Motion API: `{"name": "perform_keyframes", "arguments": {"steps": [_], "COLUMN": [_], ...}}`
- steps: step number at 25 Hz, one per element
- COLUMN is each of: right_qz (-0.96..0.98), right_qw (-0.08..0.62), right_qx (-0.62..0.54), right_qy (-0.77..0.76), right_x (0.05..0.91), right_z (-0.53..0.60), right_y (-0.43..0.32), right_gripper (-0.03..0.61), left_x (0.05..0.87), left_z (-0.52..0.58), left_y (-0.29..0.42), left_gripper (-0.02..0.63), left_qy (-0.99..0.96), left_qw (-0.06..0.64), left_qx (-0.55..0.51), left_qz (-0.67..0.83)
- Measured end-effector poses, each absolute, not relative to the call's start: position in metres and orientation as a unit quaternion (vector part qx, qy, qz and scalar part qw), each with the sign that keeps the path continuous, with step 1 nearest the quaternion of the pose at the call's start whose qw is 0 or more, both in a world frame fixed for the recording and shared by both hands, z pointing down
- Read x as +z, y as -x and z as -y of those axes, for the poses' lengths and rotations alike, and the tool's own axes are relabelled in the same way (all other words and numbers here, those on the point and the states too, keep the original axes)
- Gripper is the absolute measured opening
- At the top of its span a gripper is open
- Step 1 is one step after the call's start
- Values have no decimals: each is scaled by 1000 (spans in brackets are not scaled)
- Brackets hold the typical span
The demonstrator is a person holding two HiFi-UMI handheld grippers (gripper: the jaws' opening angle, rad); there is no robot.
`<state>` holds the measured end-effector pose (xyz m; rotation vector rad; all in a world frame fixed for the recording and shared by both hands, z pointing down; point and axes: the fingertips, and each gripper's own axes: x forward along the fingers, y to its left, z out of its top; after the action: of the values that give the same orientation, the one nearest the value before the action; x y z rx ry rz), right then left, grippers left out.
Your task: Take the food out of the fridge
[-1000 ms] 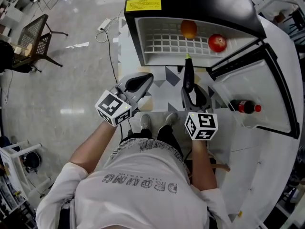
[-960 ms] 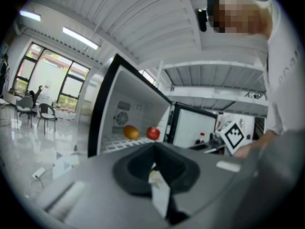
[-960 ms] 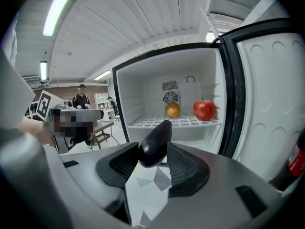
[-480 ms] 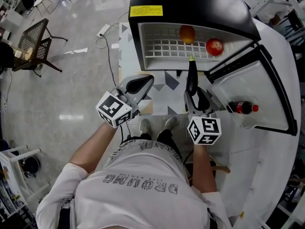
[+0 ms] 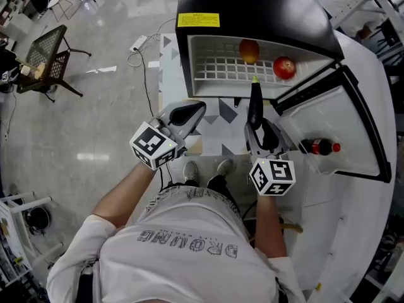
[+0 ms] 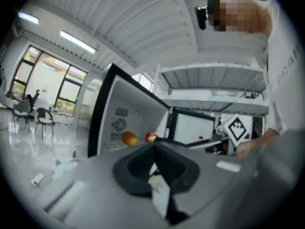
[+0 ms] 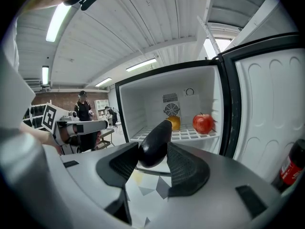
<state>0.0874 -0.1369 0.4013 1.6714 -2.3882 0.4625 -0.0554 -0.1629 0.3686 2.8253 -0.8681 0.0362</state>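
Note:
My right gripper (image 5: 255,124) is shut on a dark purple eggplant (image 5: 254,103), whose green tip points at the front edge of the open fridge (image 5: 252,5). In the right gripper view the eggplant (image 7: 155,143) sits between the two black pads (image 7: 187,168). On the white wire shelf (image 5: 214,68) lie an orange (image 5: 249,50) and a red apple (image 5: 284,67), both also in the right gripper view as the orange (image 7: 173,122) and the apple (image 7: 203,123). My left gripper (image 5: 191,112) hangs shut and empty to the left, in front of the fridge.
The fridge door (image 5: 341,131) stands open to the right, with a cola bottle (image 5: 319,147) in its rack. A patterned mat (image 5: 221,115) lies on the floor in front of the fridge. A wicker chair (image 5: 44,55) and a power strip (image 5: 137,41) are off to the left.
My right gripper has risen slightly with the eggplant still in it. The left gripper has stayed in place.

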Motion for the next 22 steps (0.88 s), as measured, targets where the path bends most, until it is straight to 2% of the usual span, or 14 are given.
{"name": "perform_keyframes", "arguments": {"steps": [22], "right_qz": [815], "right_qw": [91], "right_qx": [152], "right_qy": [-552], "right_x": [397], "right_z": [148], "right_y": [-84], "right_gripper": [181], "left_x": [367], "left_z": [172], "left_y": [50], "left_gripper": [6], "left_qy": [-950], "left_qw": [94], "left_qx": [8], "left_qz": [296]}}
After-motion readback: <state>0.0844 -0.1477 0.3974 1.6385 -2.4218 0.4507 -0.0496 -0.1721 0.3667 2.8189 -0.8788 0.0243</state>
